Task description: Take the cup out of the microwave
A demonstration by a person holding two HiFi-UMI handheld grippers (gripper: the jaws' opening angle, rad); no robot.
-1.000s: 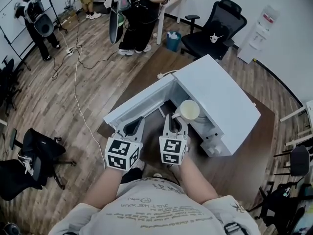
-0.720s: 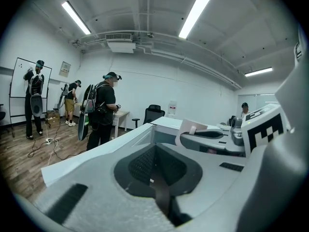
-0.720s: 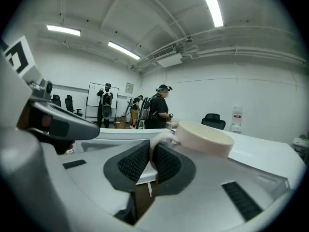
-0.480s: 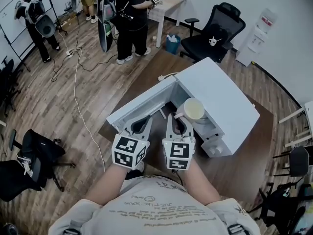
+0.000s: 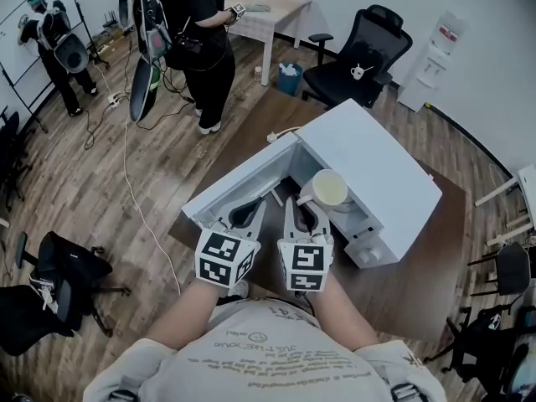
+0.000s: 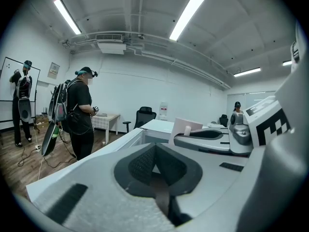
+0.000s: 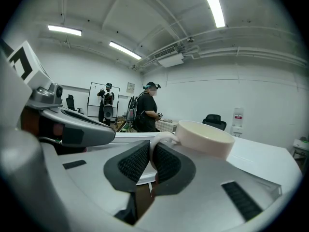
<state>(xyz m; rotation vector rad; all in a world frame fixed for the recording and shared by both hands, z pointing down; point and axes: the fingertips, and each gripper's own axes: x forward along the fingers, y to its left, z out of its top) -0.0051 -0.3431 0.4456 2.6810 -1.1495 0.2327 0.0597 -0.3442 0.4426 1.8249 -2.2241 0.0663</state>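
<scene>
A cream cup hangs in the air in front of the white microwave, level with its top edge. My right gripper is shut on the cup's handle. In the right gripper view the handle is pinched between the black pads of that gripper, and the cup sticks out to the right. The microwave door stands open to the left. My left gripper hovers by the door, shut with nothing in it. In the left gripper view, this gripper shows its jaws closed together.
The microwave sits on a brown table. A black office chair and a water dispenser stand behind it. A person stands at the back left near cables on the wood floor. Another black chair is at the left.
Both grippers have risen slightly and the left one has drawn closer to the right. The cup stays gripped at about the same spot. The person in the background has walked left.
</scene>
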